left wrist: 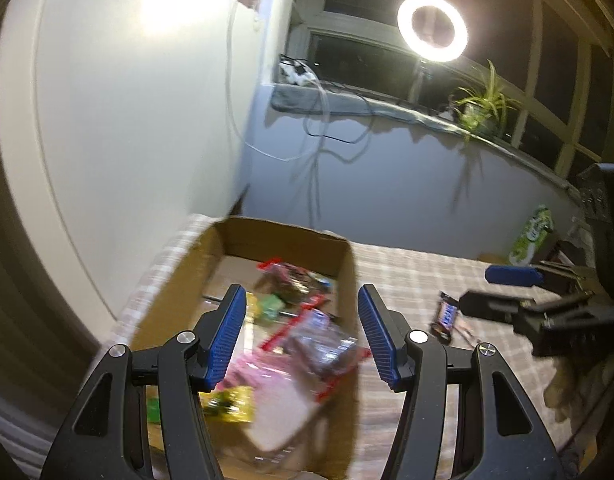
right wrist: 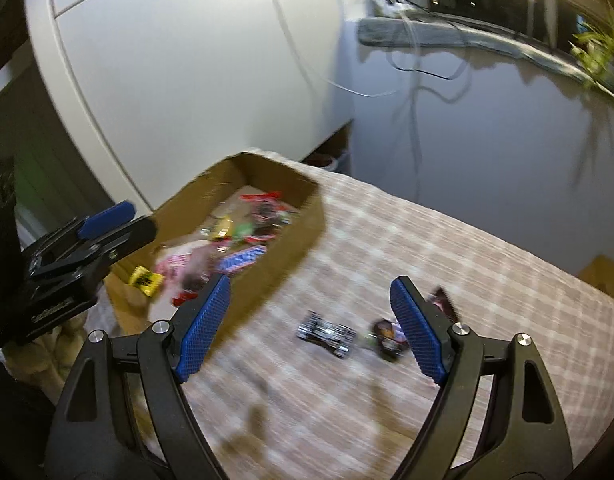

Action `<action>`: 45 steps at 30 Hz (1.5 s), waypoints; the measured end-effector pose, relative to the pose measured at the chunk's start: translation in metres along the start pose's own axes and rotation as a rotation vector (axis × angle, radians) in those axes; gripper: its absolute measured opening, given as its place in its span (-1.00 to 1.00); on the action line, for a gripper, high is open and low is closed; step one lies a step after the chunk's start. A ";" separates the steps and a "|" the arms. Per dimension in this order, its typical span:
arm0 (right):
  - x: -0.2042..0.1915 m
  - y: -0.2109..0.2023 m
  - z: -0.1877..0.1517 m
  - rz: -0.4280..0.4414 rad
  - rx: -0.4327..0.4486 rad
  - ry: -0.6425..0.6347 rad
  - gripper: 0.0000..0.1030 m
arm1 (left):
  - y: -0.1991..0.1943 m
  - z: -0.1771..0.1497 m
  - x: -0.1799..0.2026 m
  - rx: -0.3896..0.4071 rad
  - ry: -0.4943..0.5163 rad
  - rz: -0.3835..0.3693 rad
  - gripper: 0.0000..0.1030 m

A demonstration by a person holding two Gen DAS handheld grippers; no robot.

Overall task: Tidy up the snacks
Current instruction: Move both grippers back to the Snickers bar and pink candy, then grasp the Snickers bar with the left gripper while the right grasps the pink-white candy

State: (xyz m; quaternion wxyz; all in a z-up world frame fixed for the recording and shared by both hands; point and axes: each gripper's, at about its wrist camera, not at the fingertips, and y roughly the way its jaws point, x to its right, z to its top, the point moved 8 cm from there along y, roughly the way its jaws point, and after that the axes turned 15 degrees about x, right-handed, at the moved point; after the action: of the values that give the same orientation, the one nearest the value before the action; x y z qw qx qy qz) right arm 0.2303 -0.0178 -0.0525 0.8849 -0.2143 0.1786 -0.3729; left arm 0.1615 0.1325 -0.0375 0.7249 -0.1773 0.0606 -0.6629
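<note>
The left tool (left wrist: 299, 336) hangs released and empty over the cardboard box (left wrist: 347, 280) of snacks; the right tool (right wrist: 311, 328), also released, hovers above wrapped snacks (right wrist: 327, 332) on the checked worktop (right wrist: 427, 240).

A flat surface covered with a pink-and-cream checked woven cloth (right wrist: 447, 248) carries everything. At its far left corner sits an open, shallow brown cardboard box (right wrist: 303, 224) directly on the cloth, its near long wall running diagonally across the checks. On the bare cloth beside the box, in the right wrist view, lie a small black-and-silver wrapped snack bar (right wrist: 327, 334) and, just to its right, a dark crinkled wrapper with orange and purple print (right wrist: 387, 338); they are near each other, but blur hides whether they touch. In the left wrist view a dark blue wrapped bar with white lettering (left wrist: 447, 316) lies on the cloth, apart from the box.
</note>
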 end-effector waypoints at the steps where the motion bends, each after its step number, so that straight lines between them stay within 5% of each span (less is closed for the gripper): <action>1: 0.008 -0.002 -0.002 -0.010 -0.002 0.007 0.64 | 0.001 -0.002 0.005 -0.005 0.000 -0.011 0.12; 16: 0.089 -0.008 -0.047 -0.085 -0.066 0.062 0.62 | 0.018 -0.033 0.089 -0.091 0.061 -0.165 0.12; 28: 0.098 0.016 -0.082 -0.040 -0.160 -0.011 -0.03 | 0.062 -0.061 0.143 -0.189 0.108 -0.256 -0.05; 45: 0.099 0.039 -0.090 -0.048 -0.183 -0.096 -0.21 | 0.122 -0.089 0.165 -0.325 0.128 -0.291 -0.15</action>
State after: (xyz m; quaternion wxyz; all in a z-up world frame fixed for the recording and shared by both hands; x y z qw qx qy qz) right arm 0.2749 -0.0882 -0.1636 0.8600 -0.3161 0.1638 -0.3656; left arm 0.2657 -0.0380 -0.1375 0.5781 -0.2560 0.1861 -0.7521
